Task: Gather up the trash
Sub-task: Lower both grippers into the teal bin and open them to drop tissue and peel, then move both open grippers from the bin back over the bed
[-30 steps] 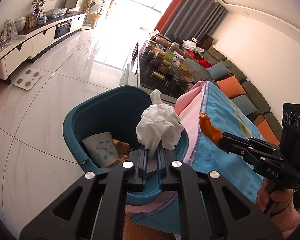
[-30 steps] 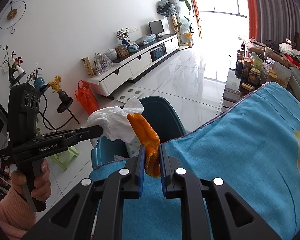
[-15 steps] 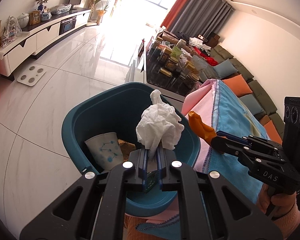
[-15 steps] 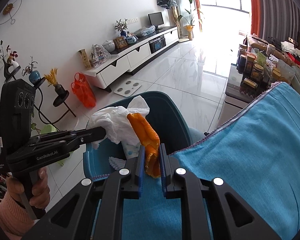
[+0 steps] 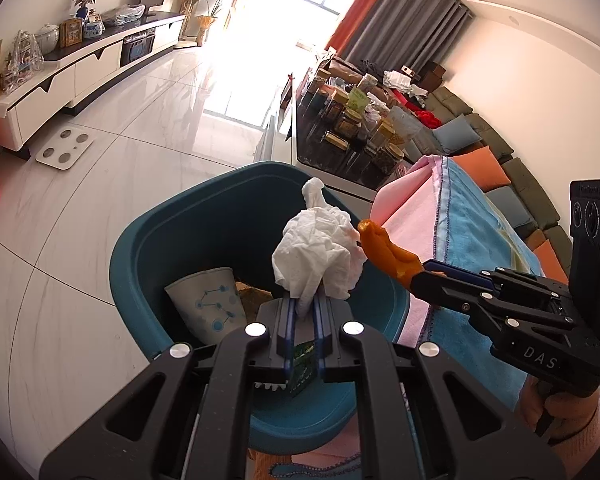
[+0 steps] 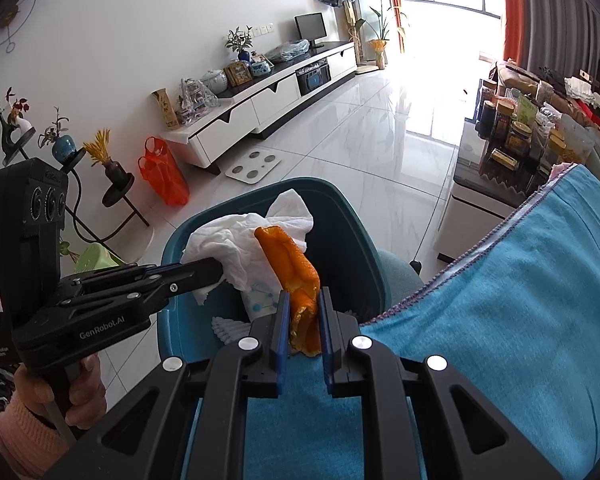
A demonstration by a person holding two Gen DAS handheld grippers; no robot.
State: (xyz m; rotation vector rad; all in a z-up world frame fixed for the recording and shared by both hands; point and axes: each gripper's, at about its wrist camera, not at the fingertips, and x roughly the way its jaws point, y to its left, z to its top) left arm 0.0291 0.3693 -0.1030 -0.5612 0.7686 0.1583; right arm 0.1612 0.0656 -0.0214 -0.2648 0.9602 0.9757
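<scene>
Left gripper [image 5: 303, 304] pinches a crumpled white tissue [image 5: 318, 258] above the open teal bin [image 5: 140, 256], where a paper cup [image 5: 208, 300] already lies. Beside it, the right gripper [image 6: 304, 312] clamps an orange peel [image 6: 294, 268] at the bin's rim, just off the blue towel [image 6: 520, 312].

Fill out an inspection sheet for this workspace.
Surface: blue towel over a pink cloth.
Job's things: white tissue and orange peel, both held over the teal bin.
Clutter: paper cup and scraps inside the bin.
Grippers: left gripper shut on the tissue; right gripper shut on the peel.
Cables: nothing seen.
Surroundings: white TV cabinet, bathroom scale, jar-laden coffee table, sofa.
</scene>
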